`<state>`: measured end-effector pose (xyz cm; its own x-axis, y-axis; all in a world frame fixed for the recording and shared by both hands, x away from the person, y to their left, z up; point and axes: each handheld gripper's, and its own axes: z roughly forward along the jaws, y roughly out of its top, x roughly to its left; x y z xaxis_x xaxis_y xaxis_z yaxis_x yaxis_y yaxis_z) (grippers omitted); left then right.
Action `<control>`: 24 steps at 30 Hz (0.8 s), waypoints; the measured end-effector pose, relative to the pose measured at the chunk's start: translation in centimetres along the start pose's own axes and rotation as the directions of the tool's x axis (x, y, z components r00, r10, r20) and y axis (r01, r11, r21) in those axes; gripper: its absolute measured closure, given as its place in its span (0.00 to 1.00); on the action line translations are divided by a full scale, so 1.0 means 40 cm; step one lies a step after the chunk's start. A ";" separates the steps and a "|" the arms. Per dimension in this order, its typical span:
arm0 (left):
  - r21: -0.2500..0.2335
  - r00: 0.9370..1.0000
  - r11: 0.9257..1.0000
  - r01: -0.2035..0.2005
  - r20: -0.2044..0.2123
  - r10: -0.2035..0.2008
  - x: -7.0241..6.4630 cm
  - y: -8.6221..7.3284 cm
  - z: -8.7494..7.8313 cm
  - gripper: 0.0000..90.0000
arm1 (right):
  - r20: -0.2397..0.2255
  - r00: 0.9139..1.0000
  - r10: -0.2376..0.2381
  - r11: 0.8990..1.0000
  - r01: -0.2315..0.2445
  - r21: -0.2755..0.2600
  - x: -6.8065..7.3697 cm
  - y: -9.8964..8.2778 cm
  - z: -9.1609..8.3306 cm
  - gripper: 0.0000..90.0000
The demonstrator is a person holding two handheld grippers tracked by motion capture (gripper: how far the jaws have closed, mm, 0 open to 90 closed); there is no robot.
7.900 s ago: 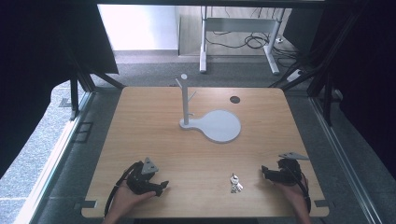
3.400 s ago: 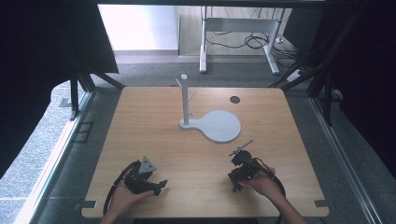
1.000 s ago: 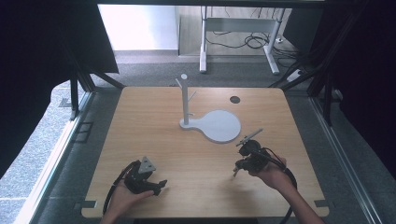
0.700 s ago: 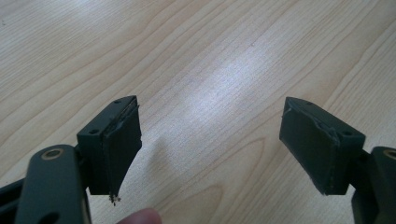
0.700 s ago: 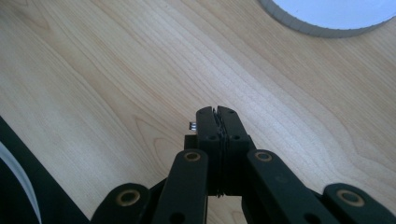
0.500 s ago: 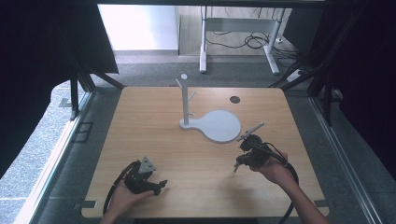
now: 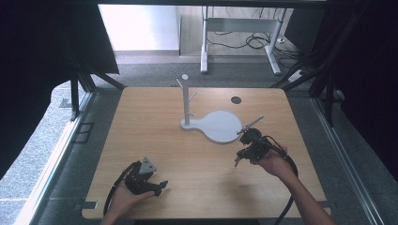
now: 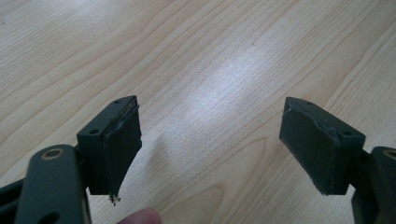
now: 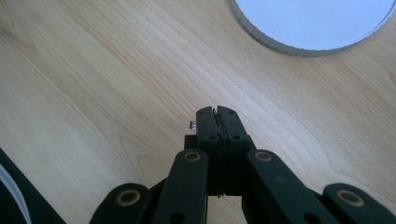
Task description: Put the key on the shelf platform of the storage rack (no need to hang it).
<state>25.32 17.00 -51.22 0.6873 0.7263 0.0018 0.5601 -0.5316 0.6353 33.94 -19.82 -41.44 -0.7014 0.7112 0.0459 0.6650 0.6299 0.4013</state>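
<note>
My right gripper [image 7: 239, 158] hangs over the table just in front of the white stand's round base [image 7: 220, 125]. Its jaws point down and are shut on a small bunch of keys [image 7: 236, 162], which dangles below the tips. In the right gripper view the jaws [image 9: 217, 114] are pressed together, a bit of metal [image 9: 192, 124] pokes out at their left, and the base's rim [image 9: 280, 44] lies beyond. My left gripper [image 7: 158, 185] rests near the table's front left edge, and in the left gripper view it [image 8: 210, 144] is open over bare wood.
The white stand's post [image 7: 186, 101] with short pegs rises at the base's left end. A dark round hole [image 7: 236, 100] sits near the table's far edge. Black frames and cables flank the table [image 7: 141, 122]. A fingertip [image 8: 140, 217] shows under the left jaw.
The keys that lay at the table's front are now off the wood in my right gripper, which has drifted slightly farther toward the round base. My left gripper has stayed put.
</note>
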 end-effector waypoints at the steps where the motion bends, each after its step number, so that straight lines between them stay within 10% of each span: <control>1: 0.001 1.000 1.000 -0.001 0.000 0.001 0.000 0.000 0.000 0.23 | 0.001 1.000 -0.001 1.000 0.001 0.001 -0.001 0.002 0.000 1.00; 24: -0.003 1.000 1.000 0.007 -0.001 -0.007 0.003 -0.001 -0.002 0.23 | -0.006 1.000 0.012 1.000 -0.012 0.003 -0.039 0.078 0.012 1.00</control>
<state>25.32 17.14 -51.19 0.6829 0.7305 -0.0021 0.5637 -0.5251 0.6376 37.23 -18.84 -40.70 -0.6946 0.7172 0.0564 0.6744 0.6218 0.3982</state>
